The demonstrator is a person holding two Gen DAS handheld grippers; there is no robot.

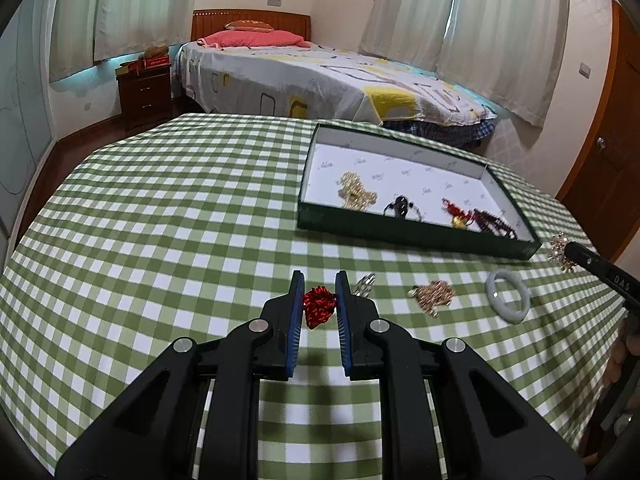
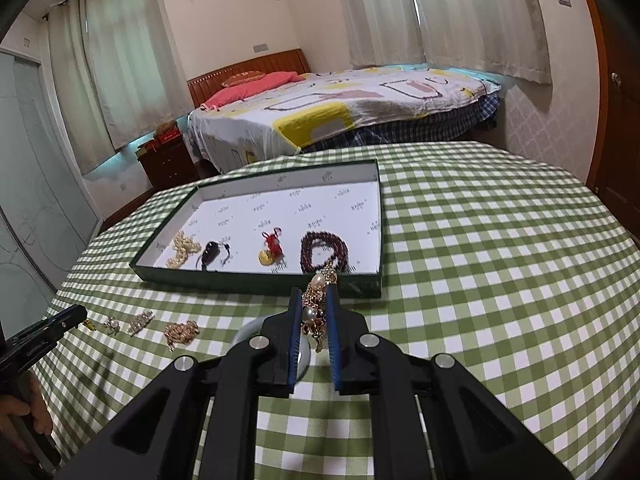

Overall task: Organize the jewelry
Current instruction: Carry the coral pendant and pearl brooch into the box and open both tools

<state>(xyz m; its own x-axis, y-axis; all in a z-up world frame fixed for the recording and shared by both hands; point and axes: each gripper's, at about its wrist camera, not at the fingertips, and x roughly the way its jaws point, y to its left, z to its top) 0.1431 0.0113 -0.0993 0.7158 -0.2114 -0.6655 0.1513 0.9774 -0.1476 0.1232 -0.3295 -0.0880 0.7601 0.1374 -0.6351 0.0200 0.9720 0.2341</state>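
My left gripper (image 1: 319,280) is shut on a red knotted cord charm (image 1: 318,306), held just above the green checked tablecloth. My right gripper (image 2: 314,296) is shut on a gold brooch with pearls (image 2: 316,308), which dangles in front of the dark green tray (image 2: 240,280). On the tray's white lining lie a gold chain (image 2: 184,248), a black pendant (image 2: 212,256), a red and gold charm (image 2: 272,250) and a dark red bead bracelet (image 2: 324,252). In the left wrist view the tray (image 1: 400,230) sits ahead to the right, and the right gripper (image 1: 574,248) shows at the right edge.
Loose on the cloth lie a gold chain pile (image 1: 434,294), a white bangle (image 1: 508,294) and a silver clip (image 1: 364,284). A small pearl piece (image 2: 112,324) lies near the left gripper (image 2: 76,314). A bed (image 1: 320,76) and a nightstand (image 1: 146,92) stand beyond the table.
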